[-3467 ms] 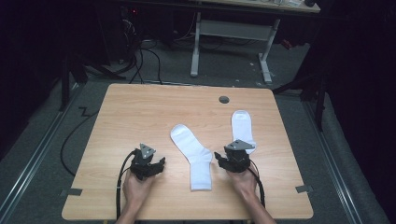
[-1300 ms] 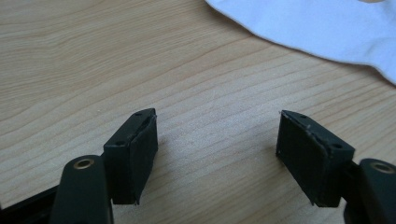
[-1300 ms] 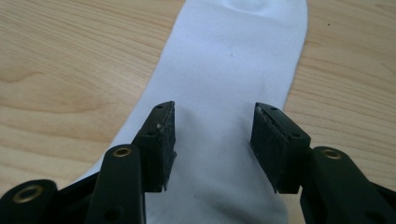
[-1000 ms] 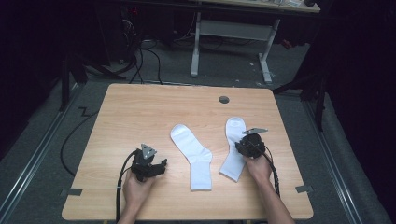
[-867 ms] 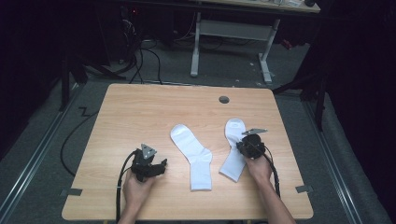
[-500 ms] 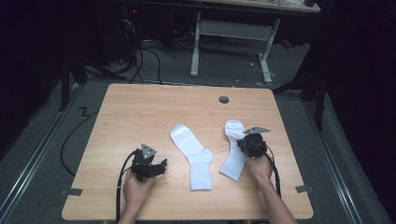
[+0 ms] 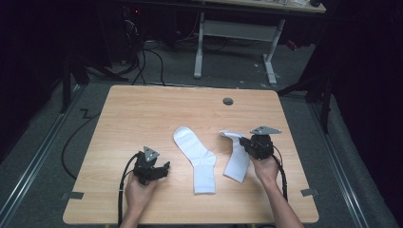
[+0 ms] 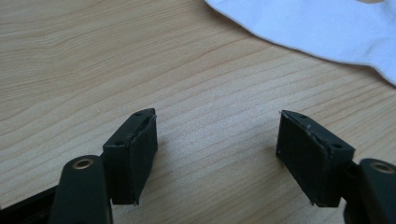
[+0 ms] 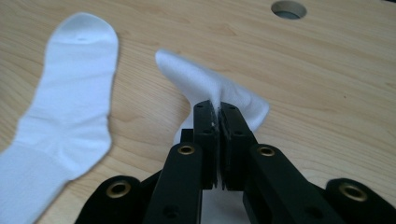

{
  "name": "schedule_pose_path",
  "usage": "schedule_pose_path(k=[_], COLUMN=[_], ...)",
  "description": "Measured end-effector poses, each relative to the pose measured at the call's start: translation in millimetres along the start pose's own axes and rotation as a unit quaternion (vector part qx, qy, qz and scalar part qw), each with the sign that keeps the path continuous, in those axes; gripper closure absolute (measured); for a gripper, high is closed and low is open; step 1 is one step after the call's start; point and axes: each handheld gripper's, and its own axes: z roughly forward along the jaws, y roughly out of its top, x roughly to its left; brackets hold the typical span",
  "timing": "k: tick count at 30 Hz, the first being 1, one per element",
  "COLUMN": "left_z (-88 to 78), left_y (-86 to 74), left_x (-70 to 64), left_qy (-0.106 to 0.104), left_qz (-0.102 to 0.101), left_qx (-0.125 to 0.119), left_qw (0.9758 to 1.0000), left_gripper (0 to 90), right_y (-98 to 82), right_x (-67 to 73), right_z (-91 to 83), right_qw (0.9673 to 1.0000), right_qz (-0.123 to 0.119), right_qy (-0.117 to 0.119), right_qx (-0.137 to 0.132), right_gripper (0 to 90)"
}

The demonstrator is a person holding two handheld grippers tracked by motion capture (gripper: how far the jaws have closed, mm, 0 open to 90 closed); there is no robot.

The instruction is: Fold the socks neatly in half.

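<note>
Right gripper [image 9: 218,112] just closed its jaws on the right sock [image 7: 236,159], pinching a fold of fabric near the upper end; a second ago the jaws stood partly open over the sock lying flat, now in the right gripper view the pads sit tight together with white cloth squeezed between them. Since then we've come up a little: the sock's top end is peaked off the table [image 7: 142,114] and curls ahead of the jaws, while the rest trails back under the gripper towards our hand and looks to rest on the wood. So the grasp reads as good, and we judge the lift phase has begun. Left gripper [image 8: 217,144] hasn't moved over these frames, jaws wide with nothing between them, low over bare wood. The other sock [image 7: 196,159] lies flat just ahead of it, and off to the left side of the right gripper, unchanged from the earlier frames. Likely next step is carrying the held sock over onto the flat one to pair them. Risk: the pinch is thin, only a fold of fabric, so a fast swing could slip it out
</note>
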Motion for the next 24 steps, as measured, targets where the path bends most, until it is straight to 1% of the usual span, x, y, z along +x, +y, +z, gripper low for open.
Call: schedule_pose_path(k=[2,5,6,13,15,17,22,24], left_z=[0.0,-0.1,-0.1,0.1,0.1,0.1,0.0,0.2], left_y=[0.0,0.0,0.0,0.1,0.1,0.1,0.1,0.2], left_x=[-0.1,0.4,0.4,-0.2,-0.3,0.0,0.4,0.3], left_qy=[0.001,-0.001,-0.001,0.001,0.002,0.000,-0.001,0.000], left_qz=[0.001,-0.001,-0.001,0.001,0.001,0.000,-0.001,-0.001], left_qx=[0.000,0.000,0.000,0.000,0.000,0.000,0.000,0.000], left_qw=[1.0000,1.0000,1.0000,1.0000,1.0000,1.0000,1.0000,1.0000], left_gripper=[29.5,29.7,29.7,29.5,29.4,29.5,29.8,29.9], right_y=[1.2,3.3,4.3,13.6,15.6,17.2,21.1,23.9], right_x=[2.5,6.8,8.4,16.6,18.9,21.2,30.4,34.9], right_z=[-3.1,-5.3,-7.1,-19.7,-21.0,-21.7,-31.8,-36.7], right_qw=[0.9999,0.9999,0.9998,0.9991,0.9990,0.9989,0.9981,0.9976], right_qz=[0.000,-0.013,-0.016,-0.027,-0.028,-0.033,-0.040,-0.049], right_qy=[0.010,0.009,0.011,0.019,0.026,0.025,0.027,0.025], right_qx=[-0.005,-0.005,-0.010,-0.026,-0.024,-0.021,-0.039,-0.042], right_gripper=[86.7,86.7,86.7,86.8,86.7,86.8,86.7,86.7])
